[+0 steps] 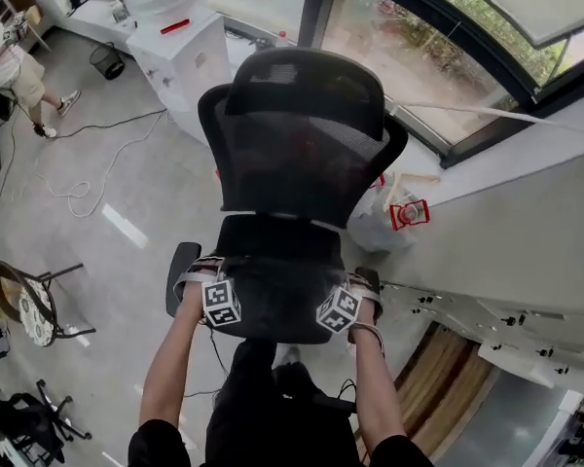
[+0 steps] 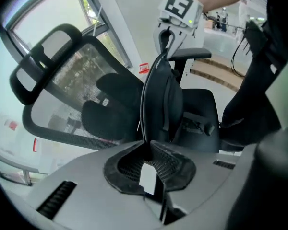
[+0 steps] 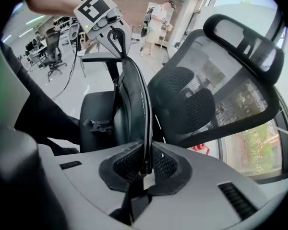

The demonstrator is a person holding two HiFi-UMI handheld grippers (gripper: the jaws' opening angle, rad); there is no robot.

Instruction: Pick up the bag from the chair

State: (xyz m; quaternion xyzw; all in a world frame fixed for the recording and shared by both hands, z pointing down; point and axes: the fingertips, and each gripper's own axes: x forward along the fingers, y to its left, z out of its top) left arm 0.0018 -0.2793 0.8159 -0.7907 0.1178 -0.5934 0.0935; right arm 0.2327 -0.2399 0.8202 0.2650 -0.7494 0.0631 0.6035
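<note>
A black bag (image 1: pixel 277 295) stands on edge over the seat of a black mesh office chair (image 1: pixel 302 134). My left gripper (image 1: pixel 226 300) is shut on the bag's left edge and my right gripper (image 1: pixel 331 307) on its right edge. In the left gripper view the bag's thin edge (image 2: pixel 158 99) runs up out of the shut left gripper (image 2: pixel 148 156), and the right gripper's marker cube (image 2: pixel 178 6) shows at the far end. In the right gripper view the bag (image 3: pixel 132 107) rises from the shut right gripper (image 3: pixel 146 164). I cannot tell whether the bag's bottom touches the seat (image 3: pixel 93 111).
A white plastic bag with red print (image 1: pixel 384 217) lies by the window behind the chair. A white cabinet (image 1: pixel 180 52) and a black bin (image 1: pixel 107 61) stand at the back left, with cables (image 1: pixel 97 178) on the floor. A person (image 1: pixel 10 61) stands far left. A round chair (image 1: pixel 24 300) is at left.
</note>
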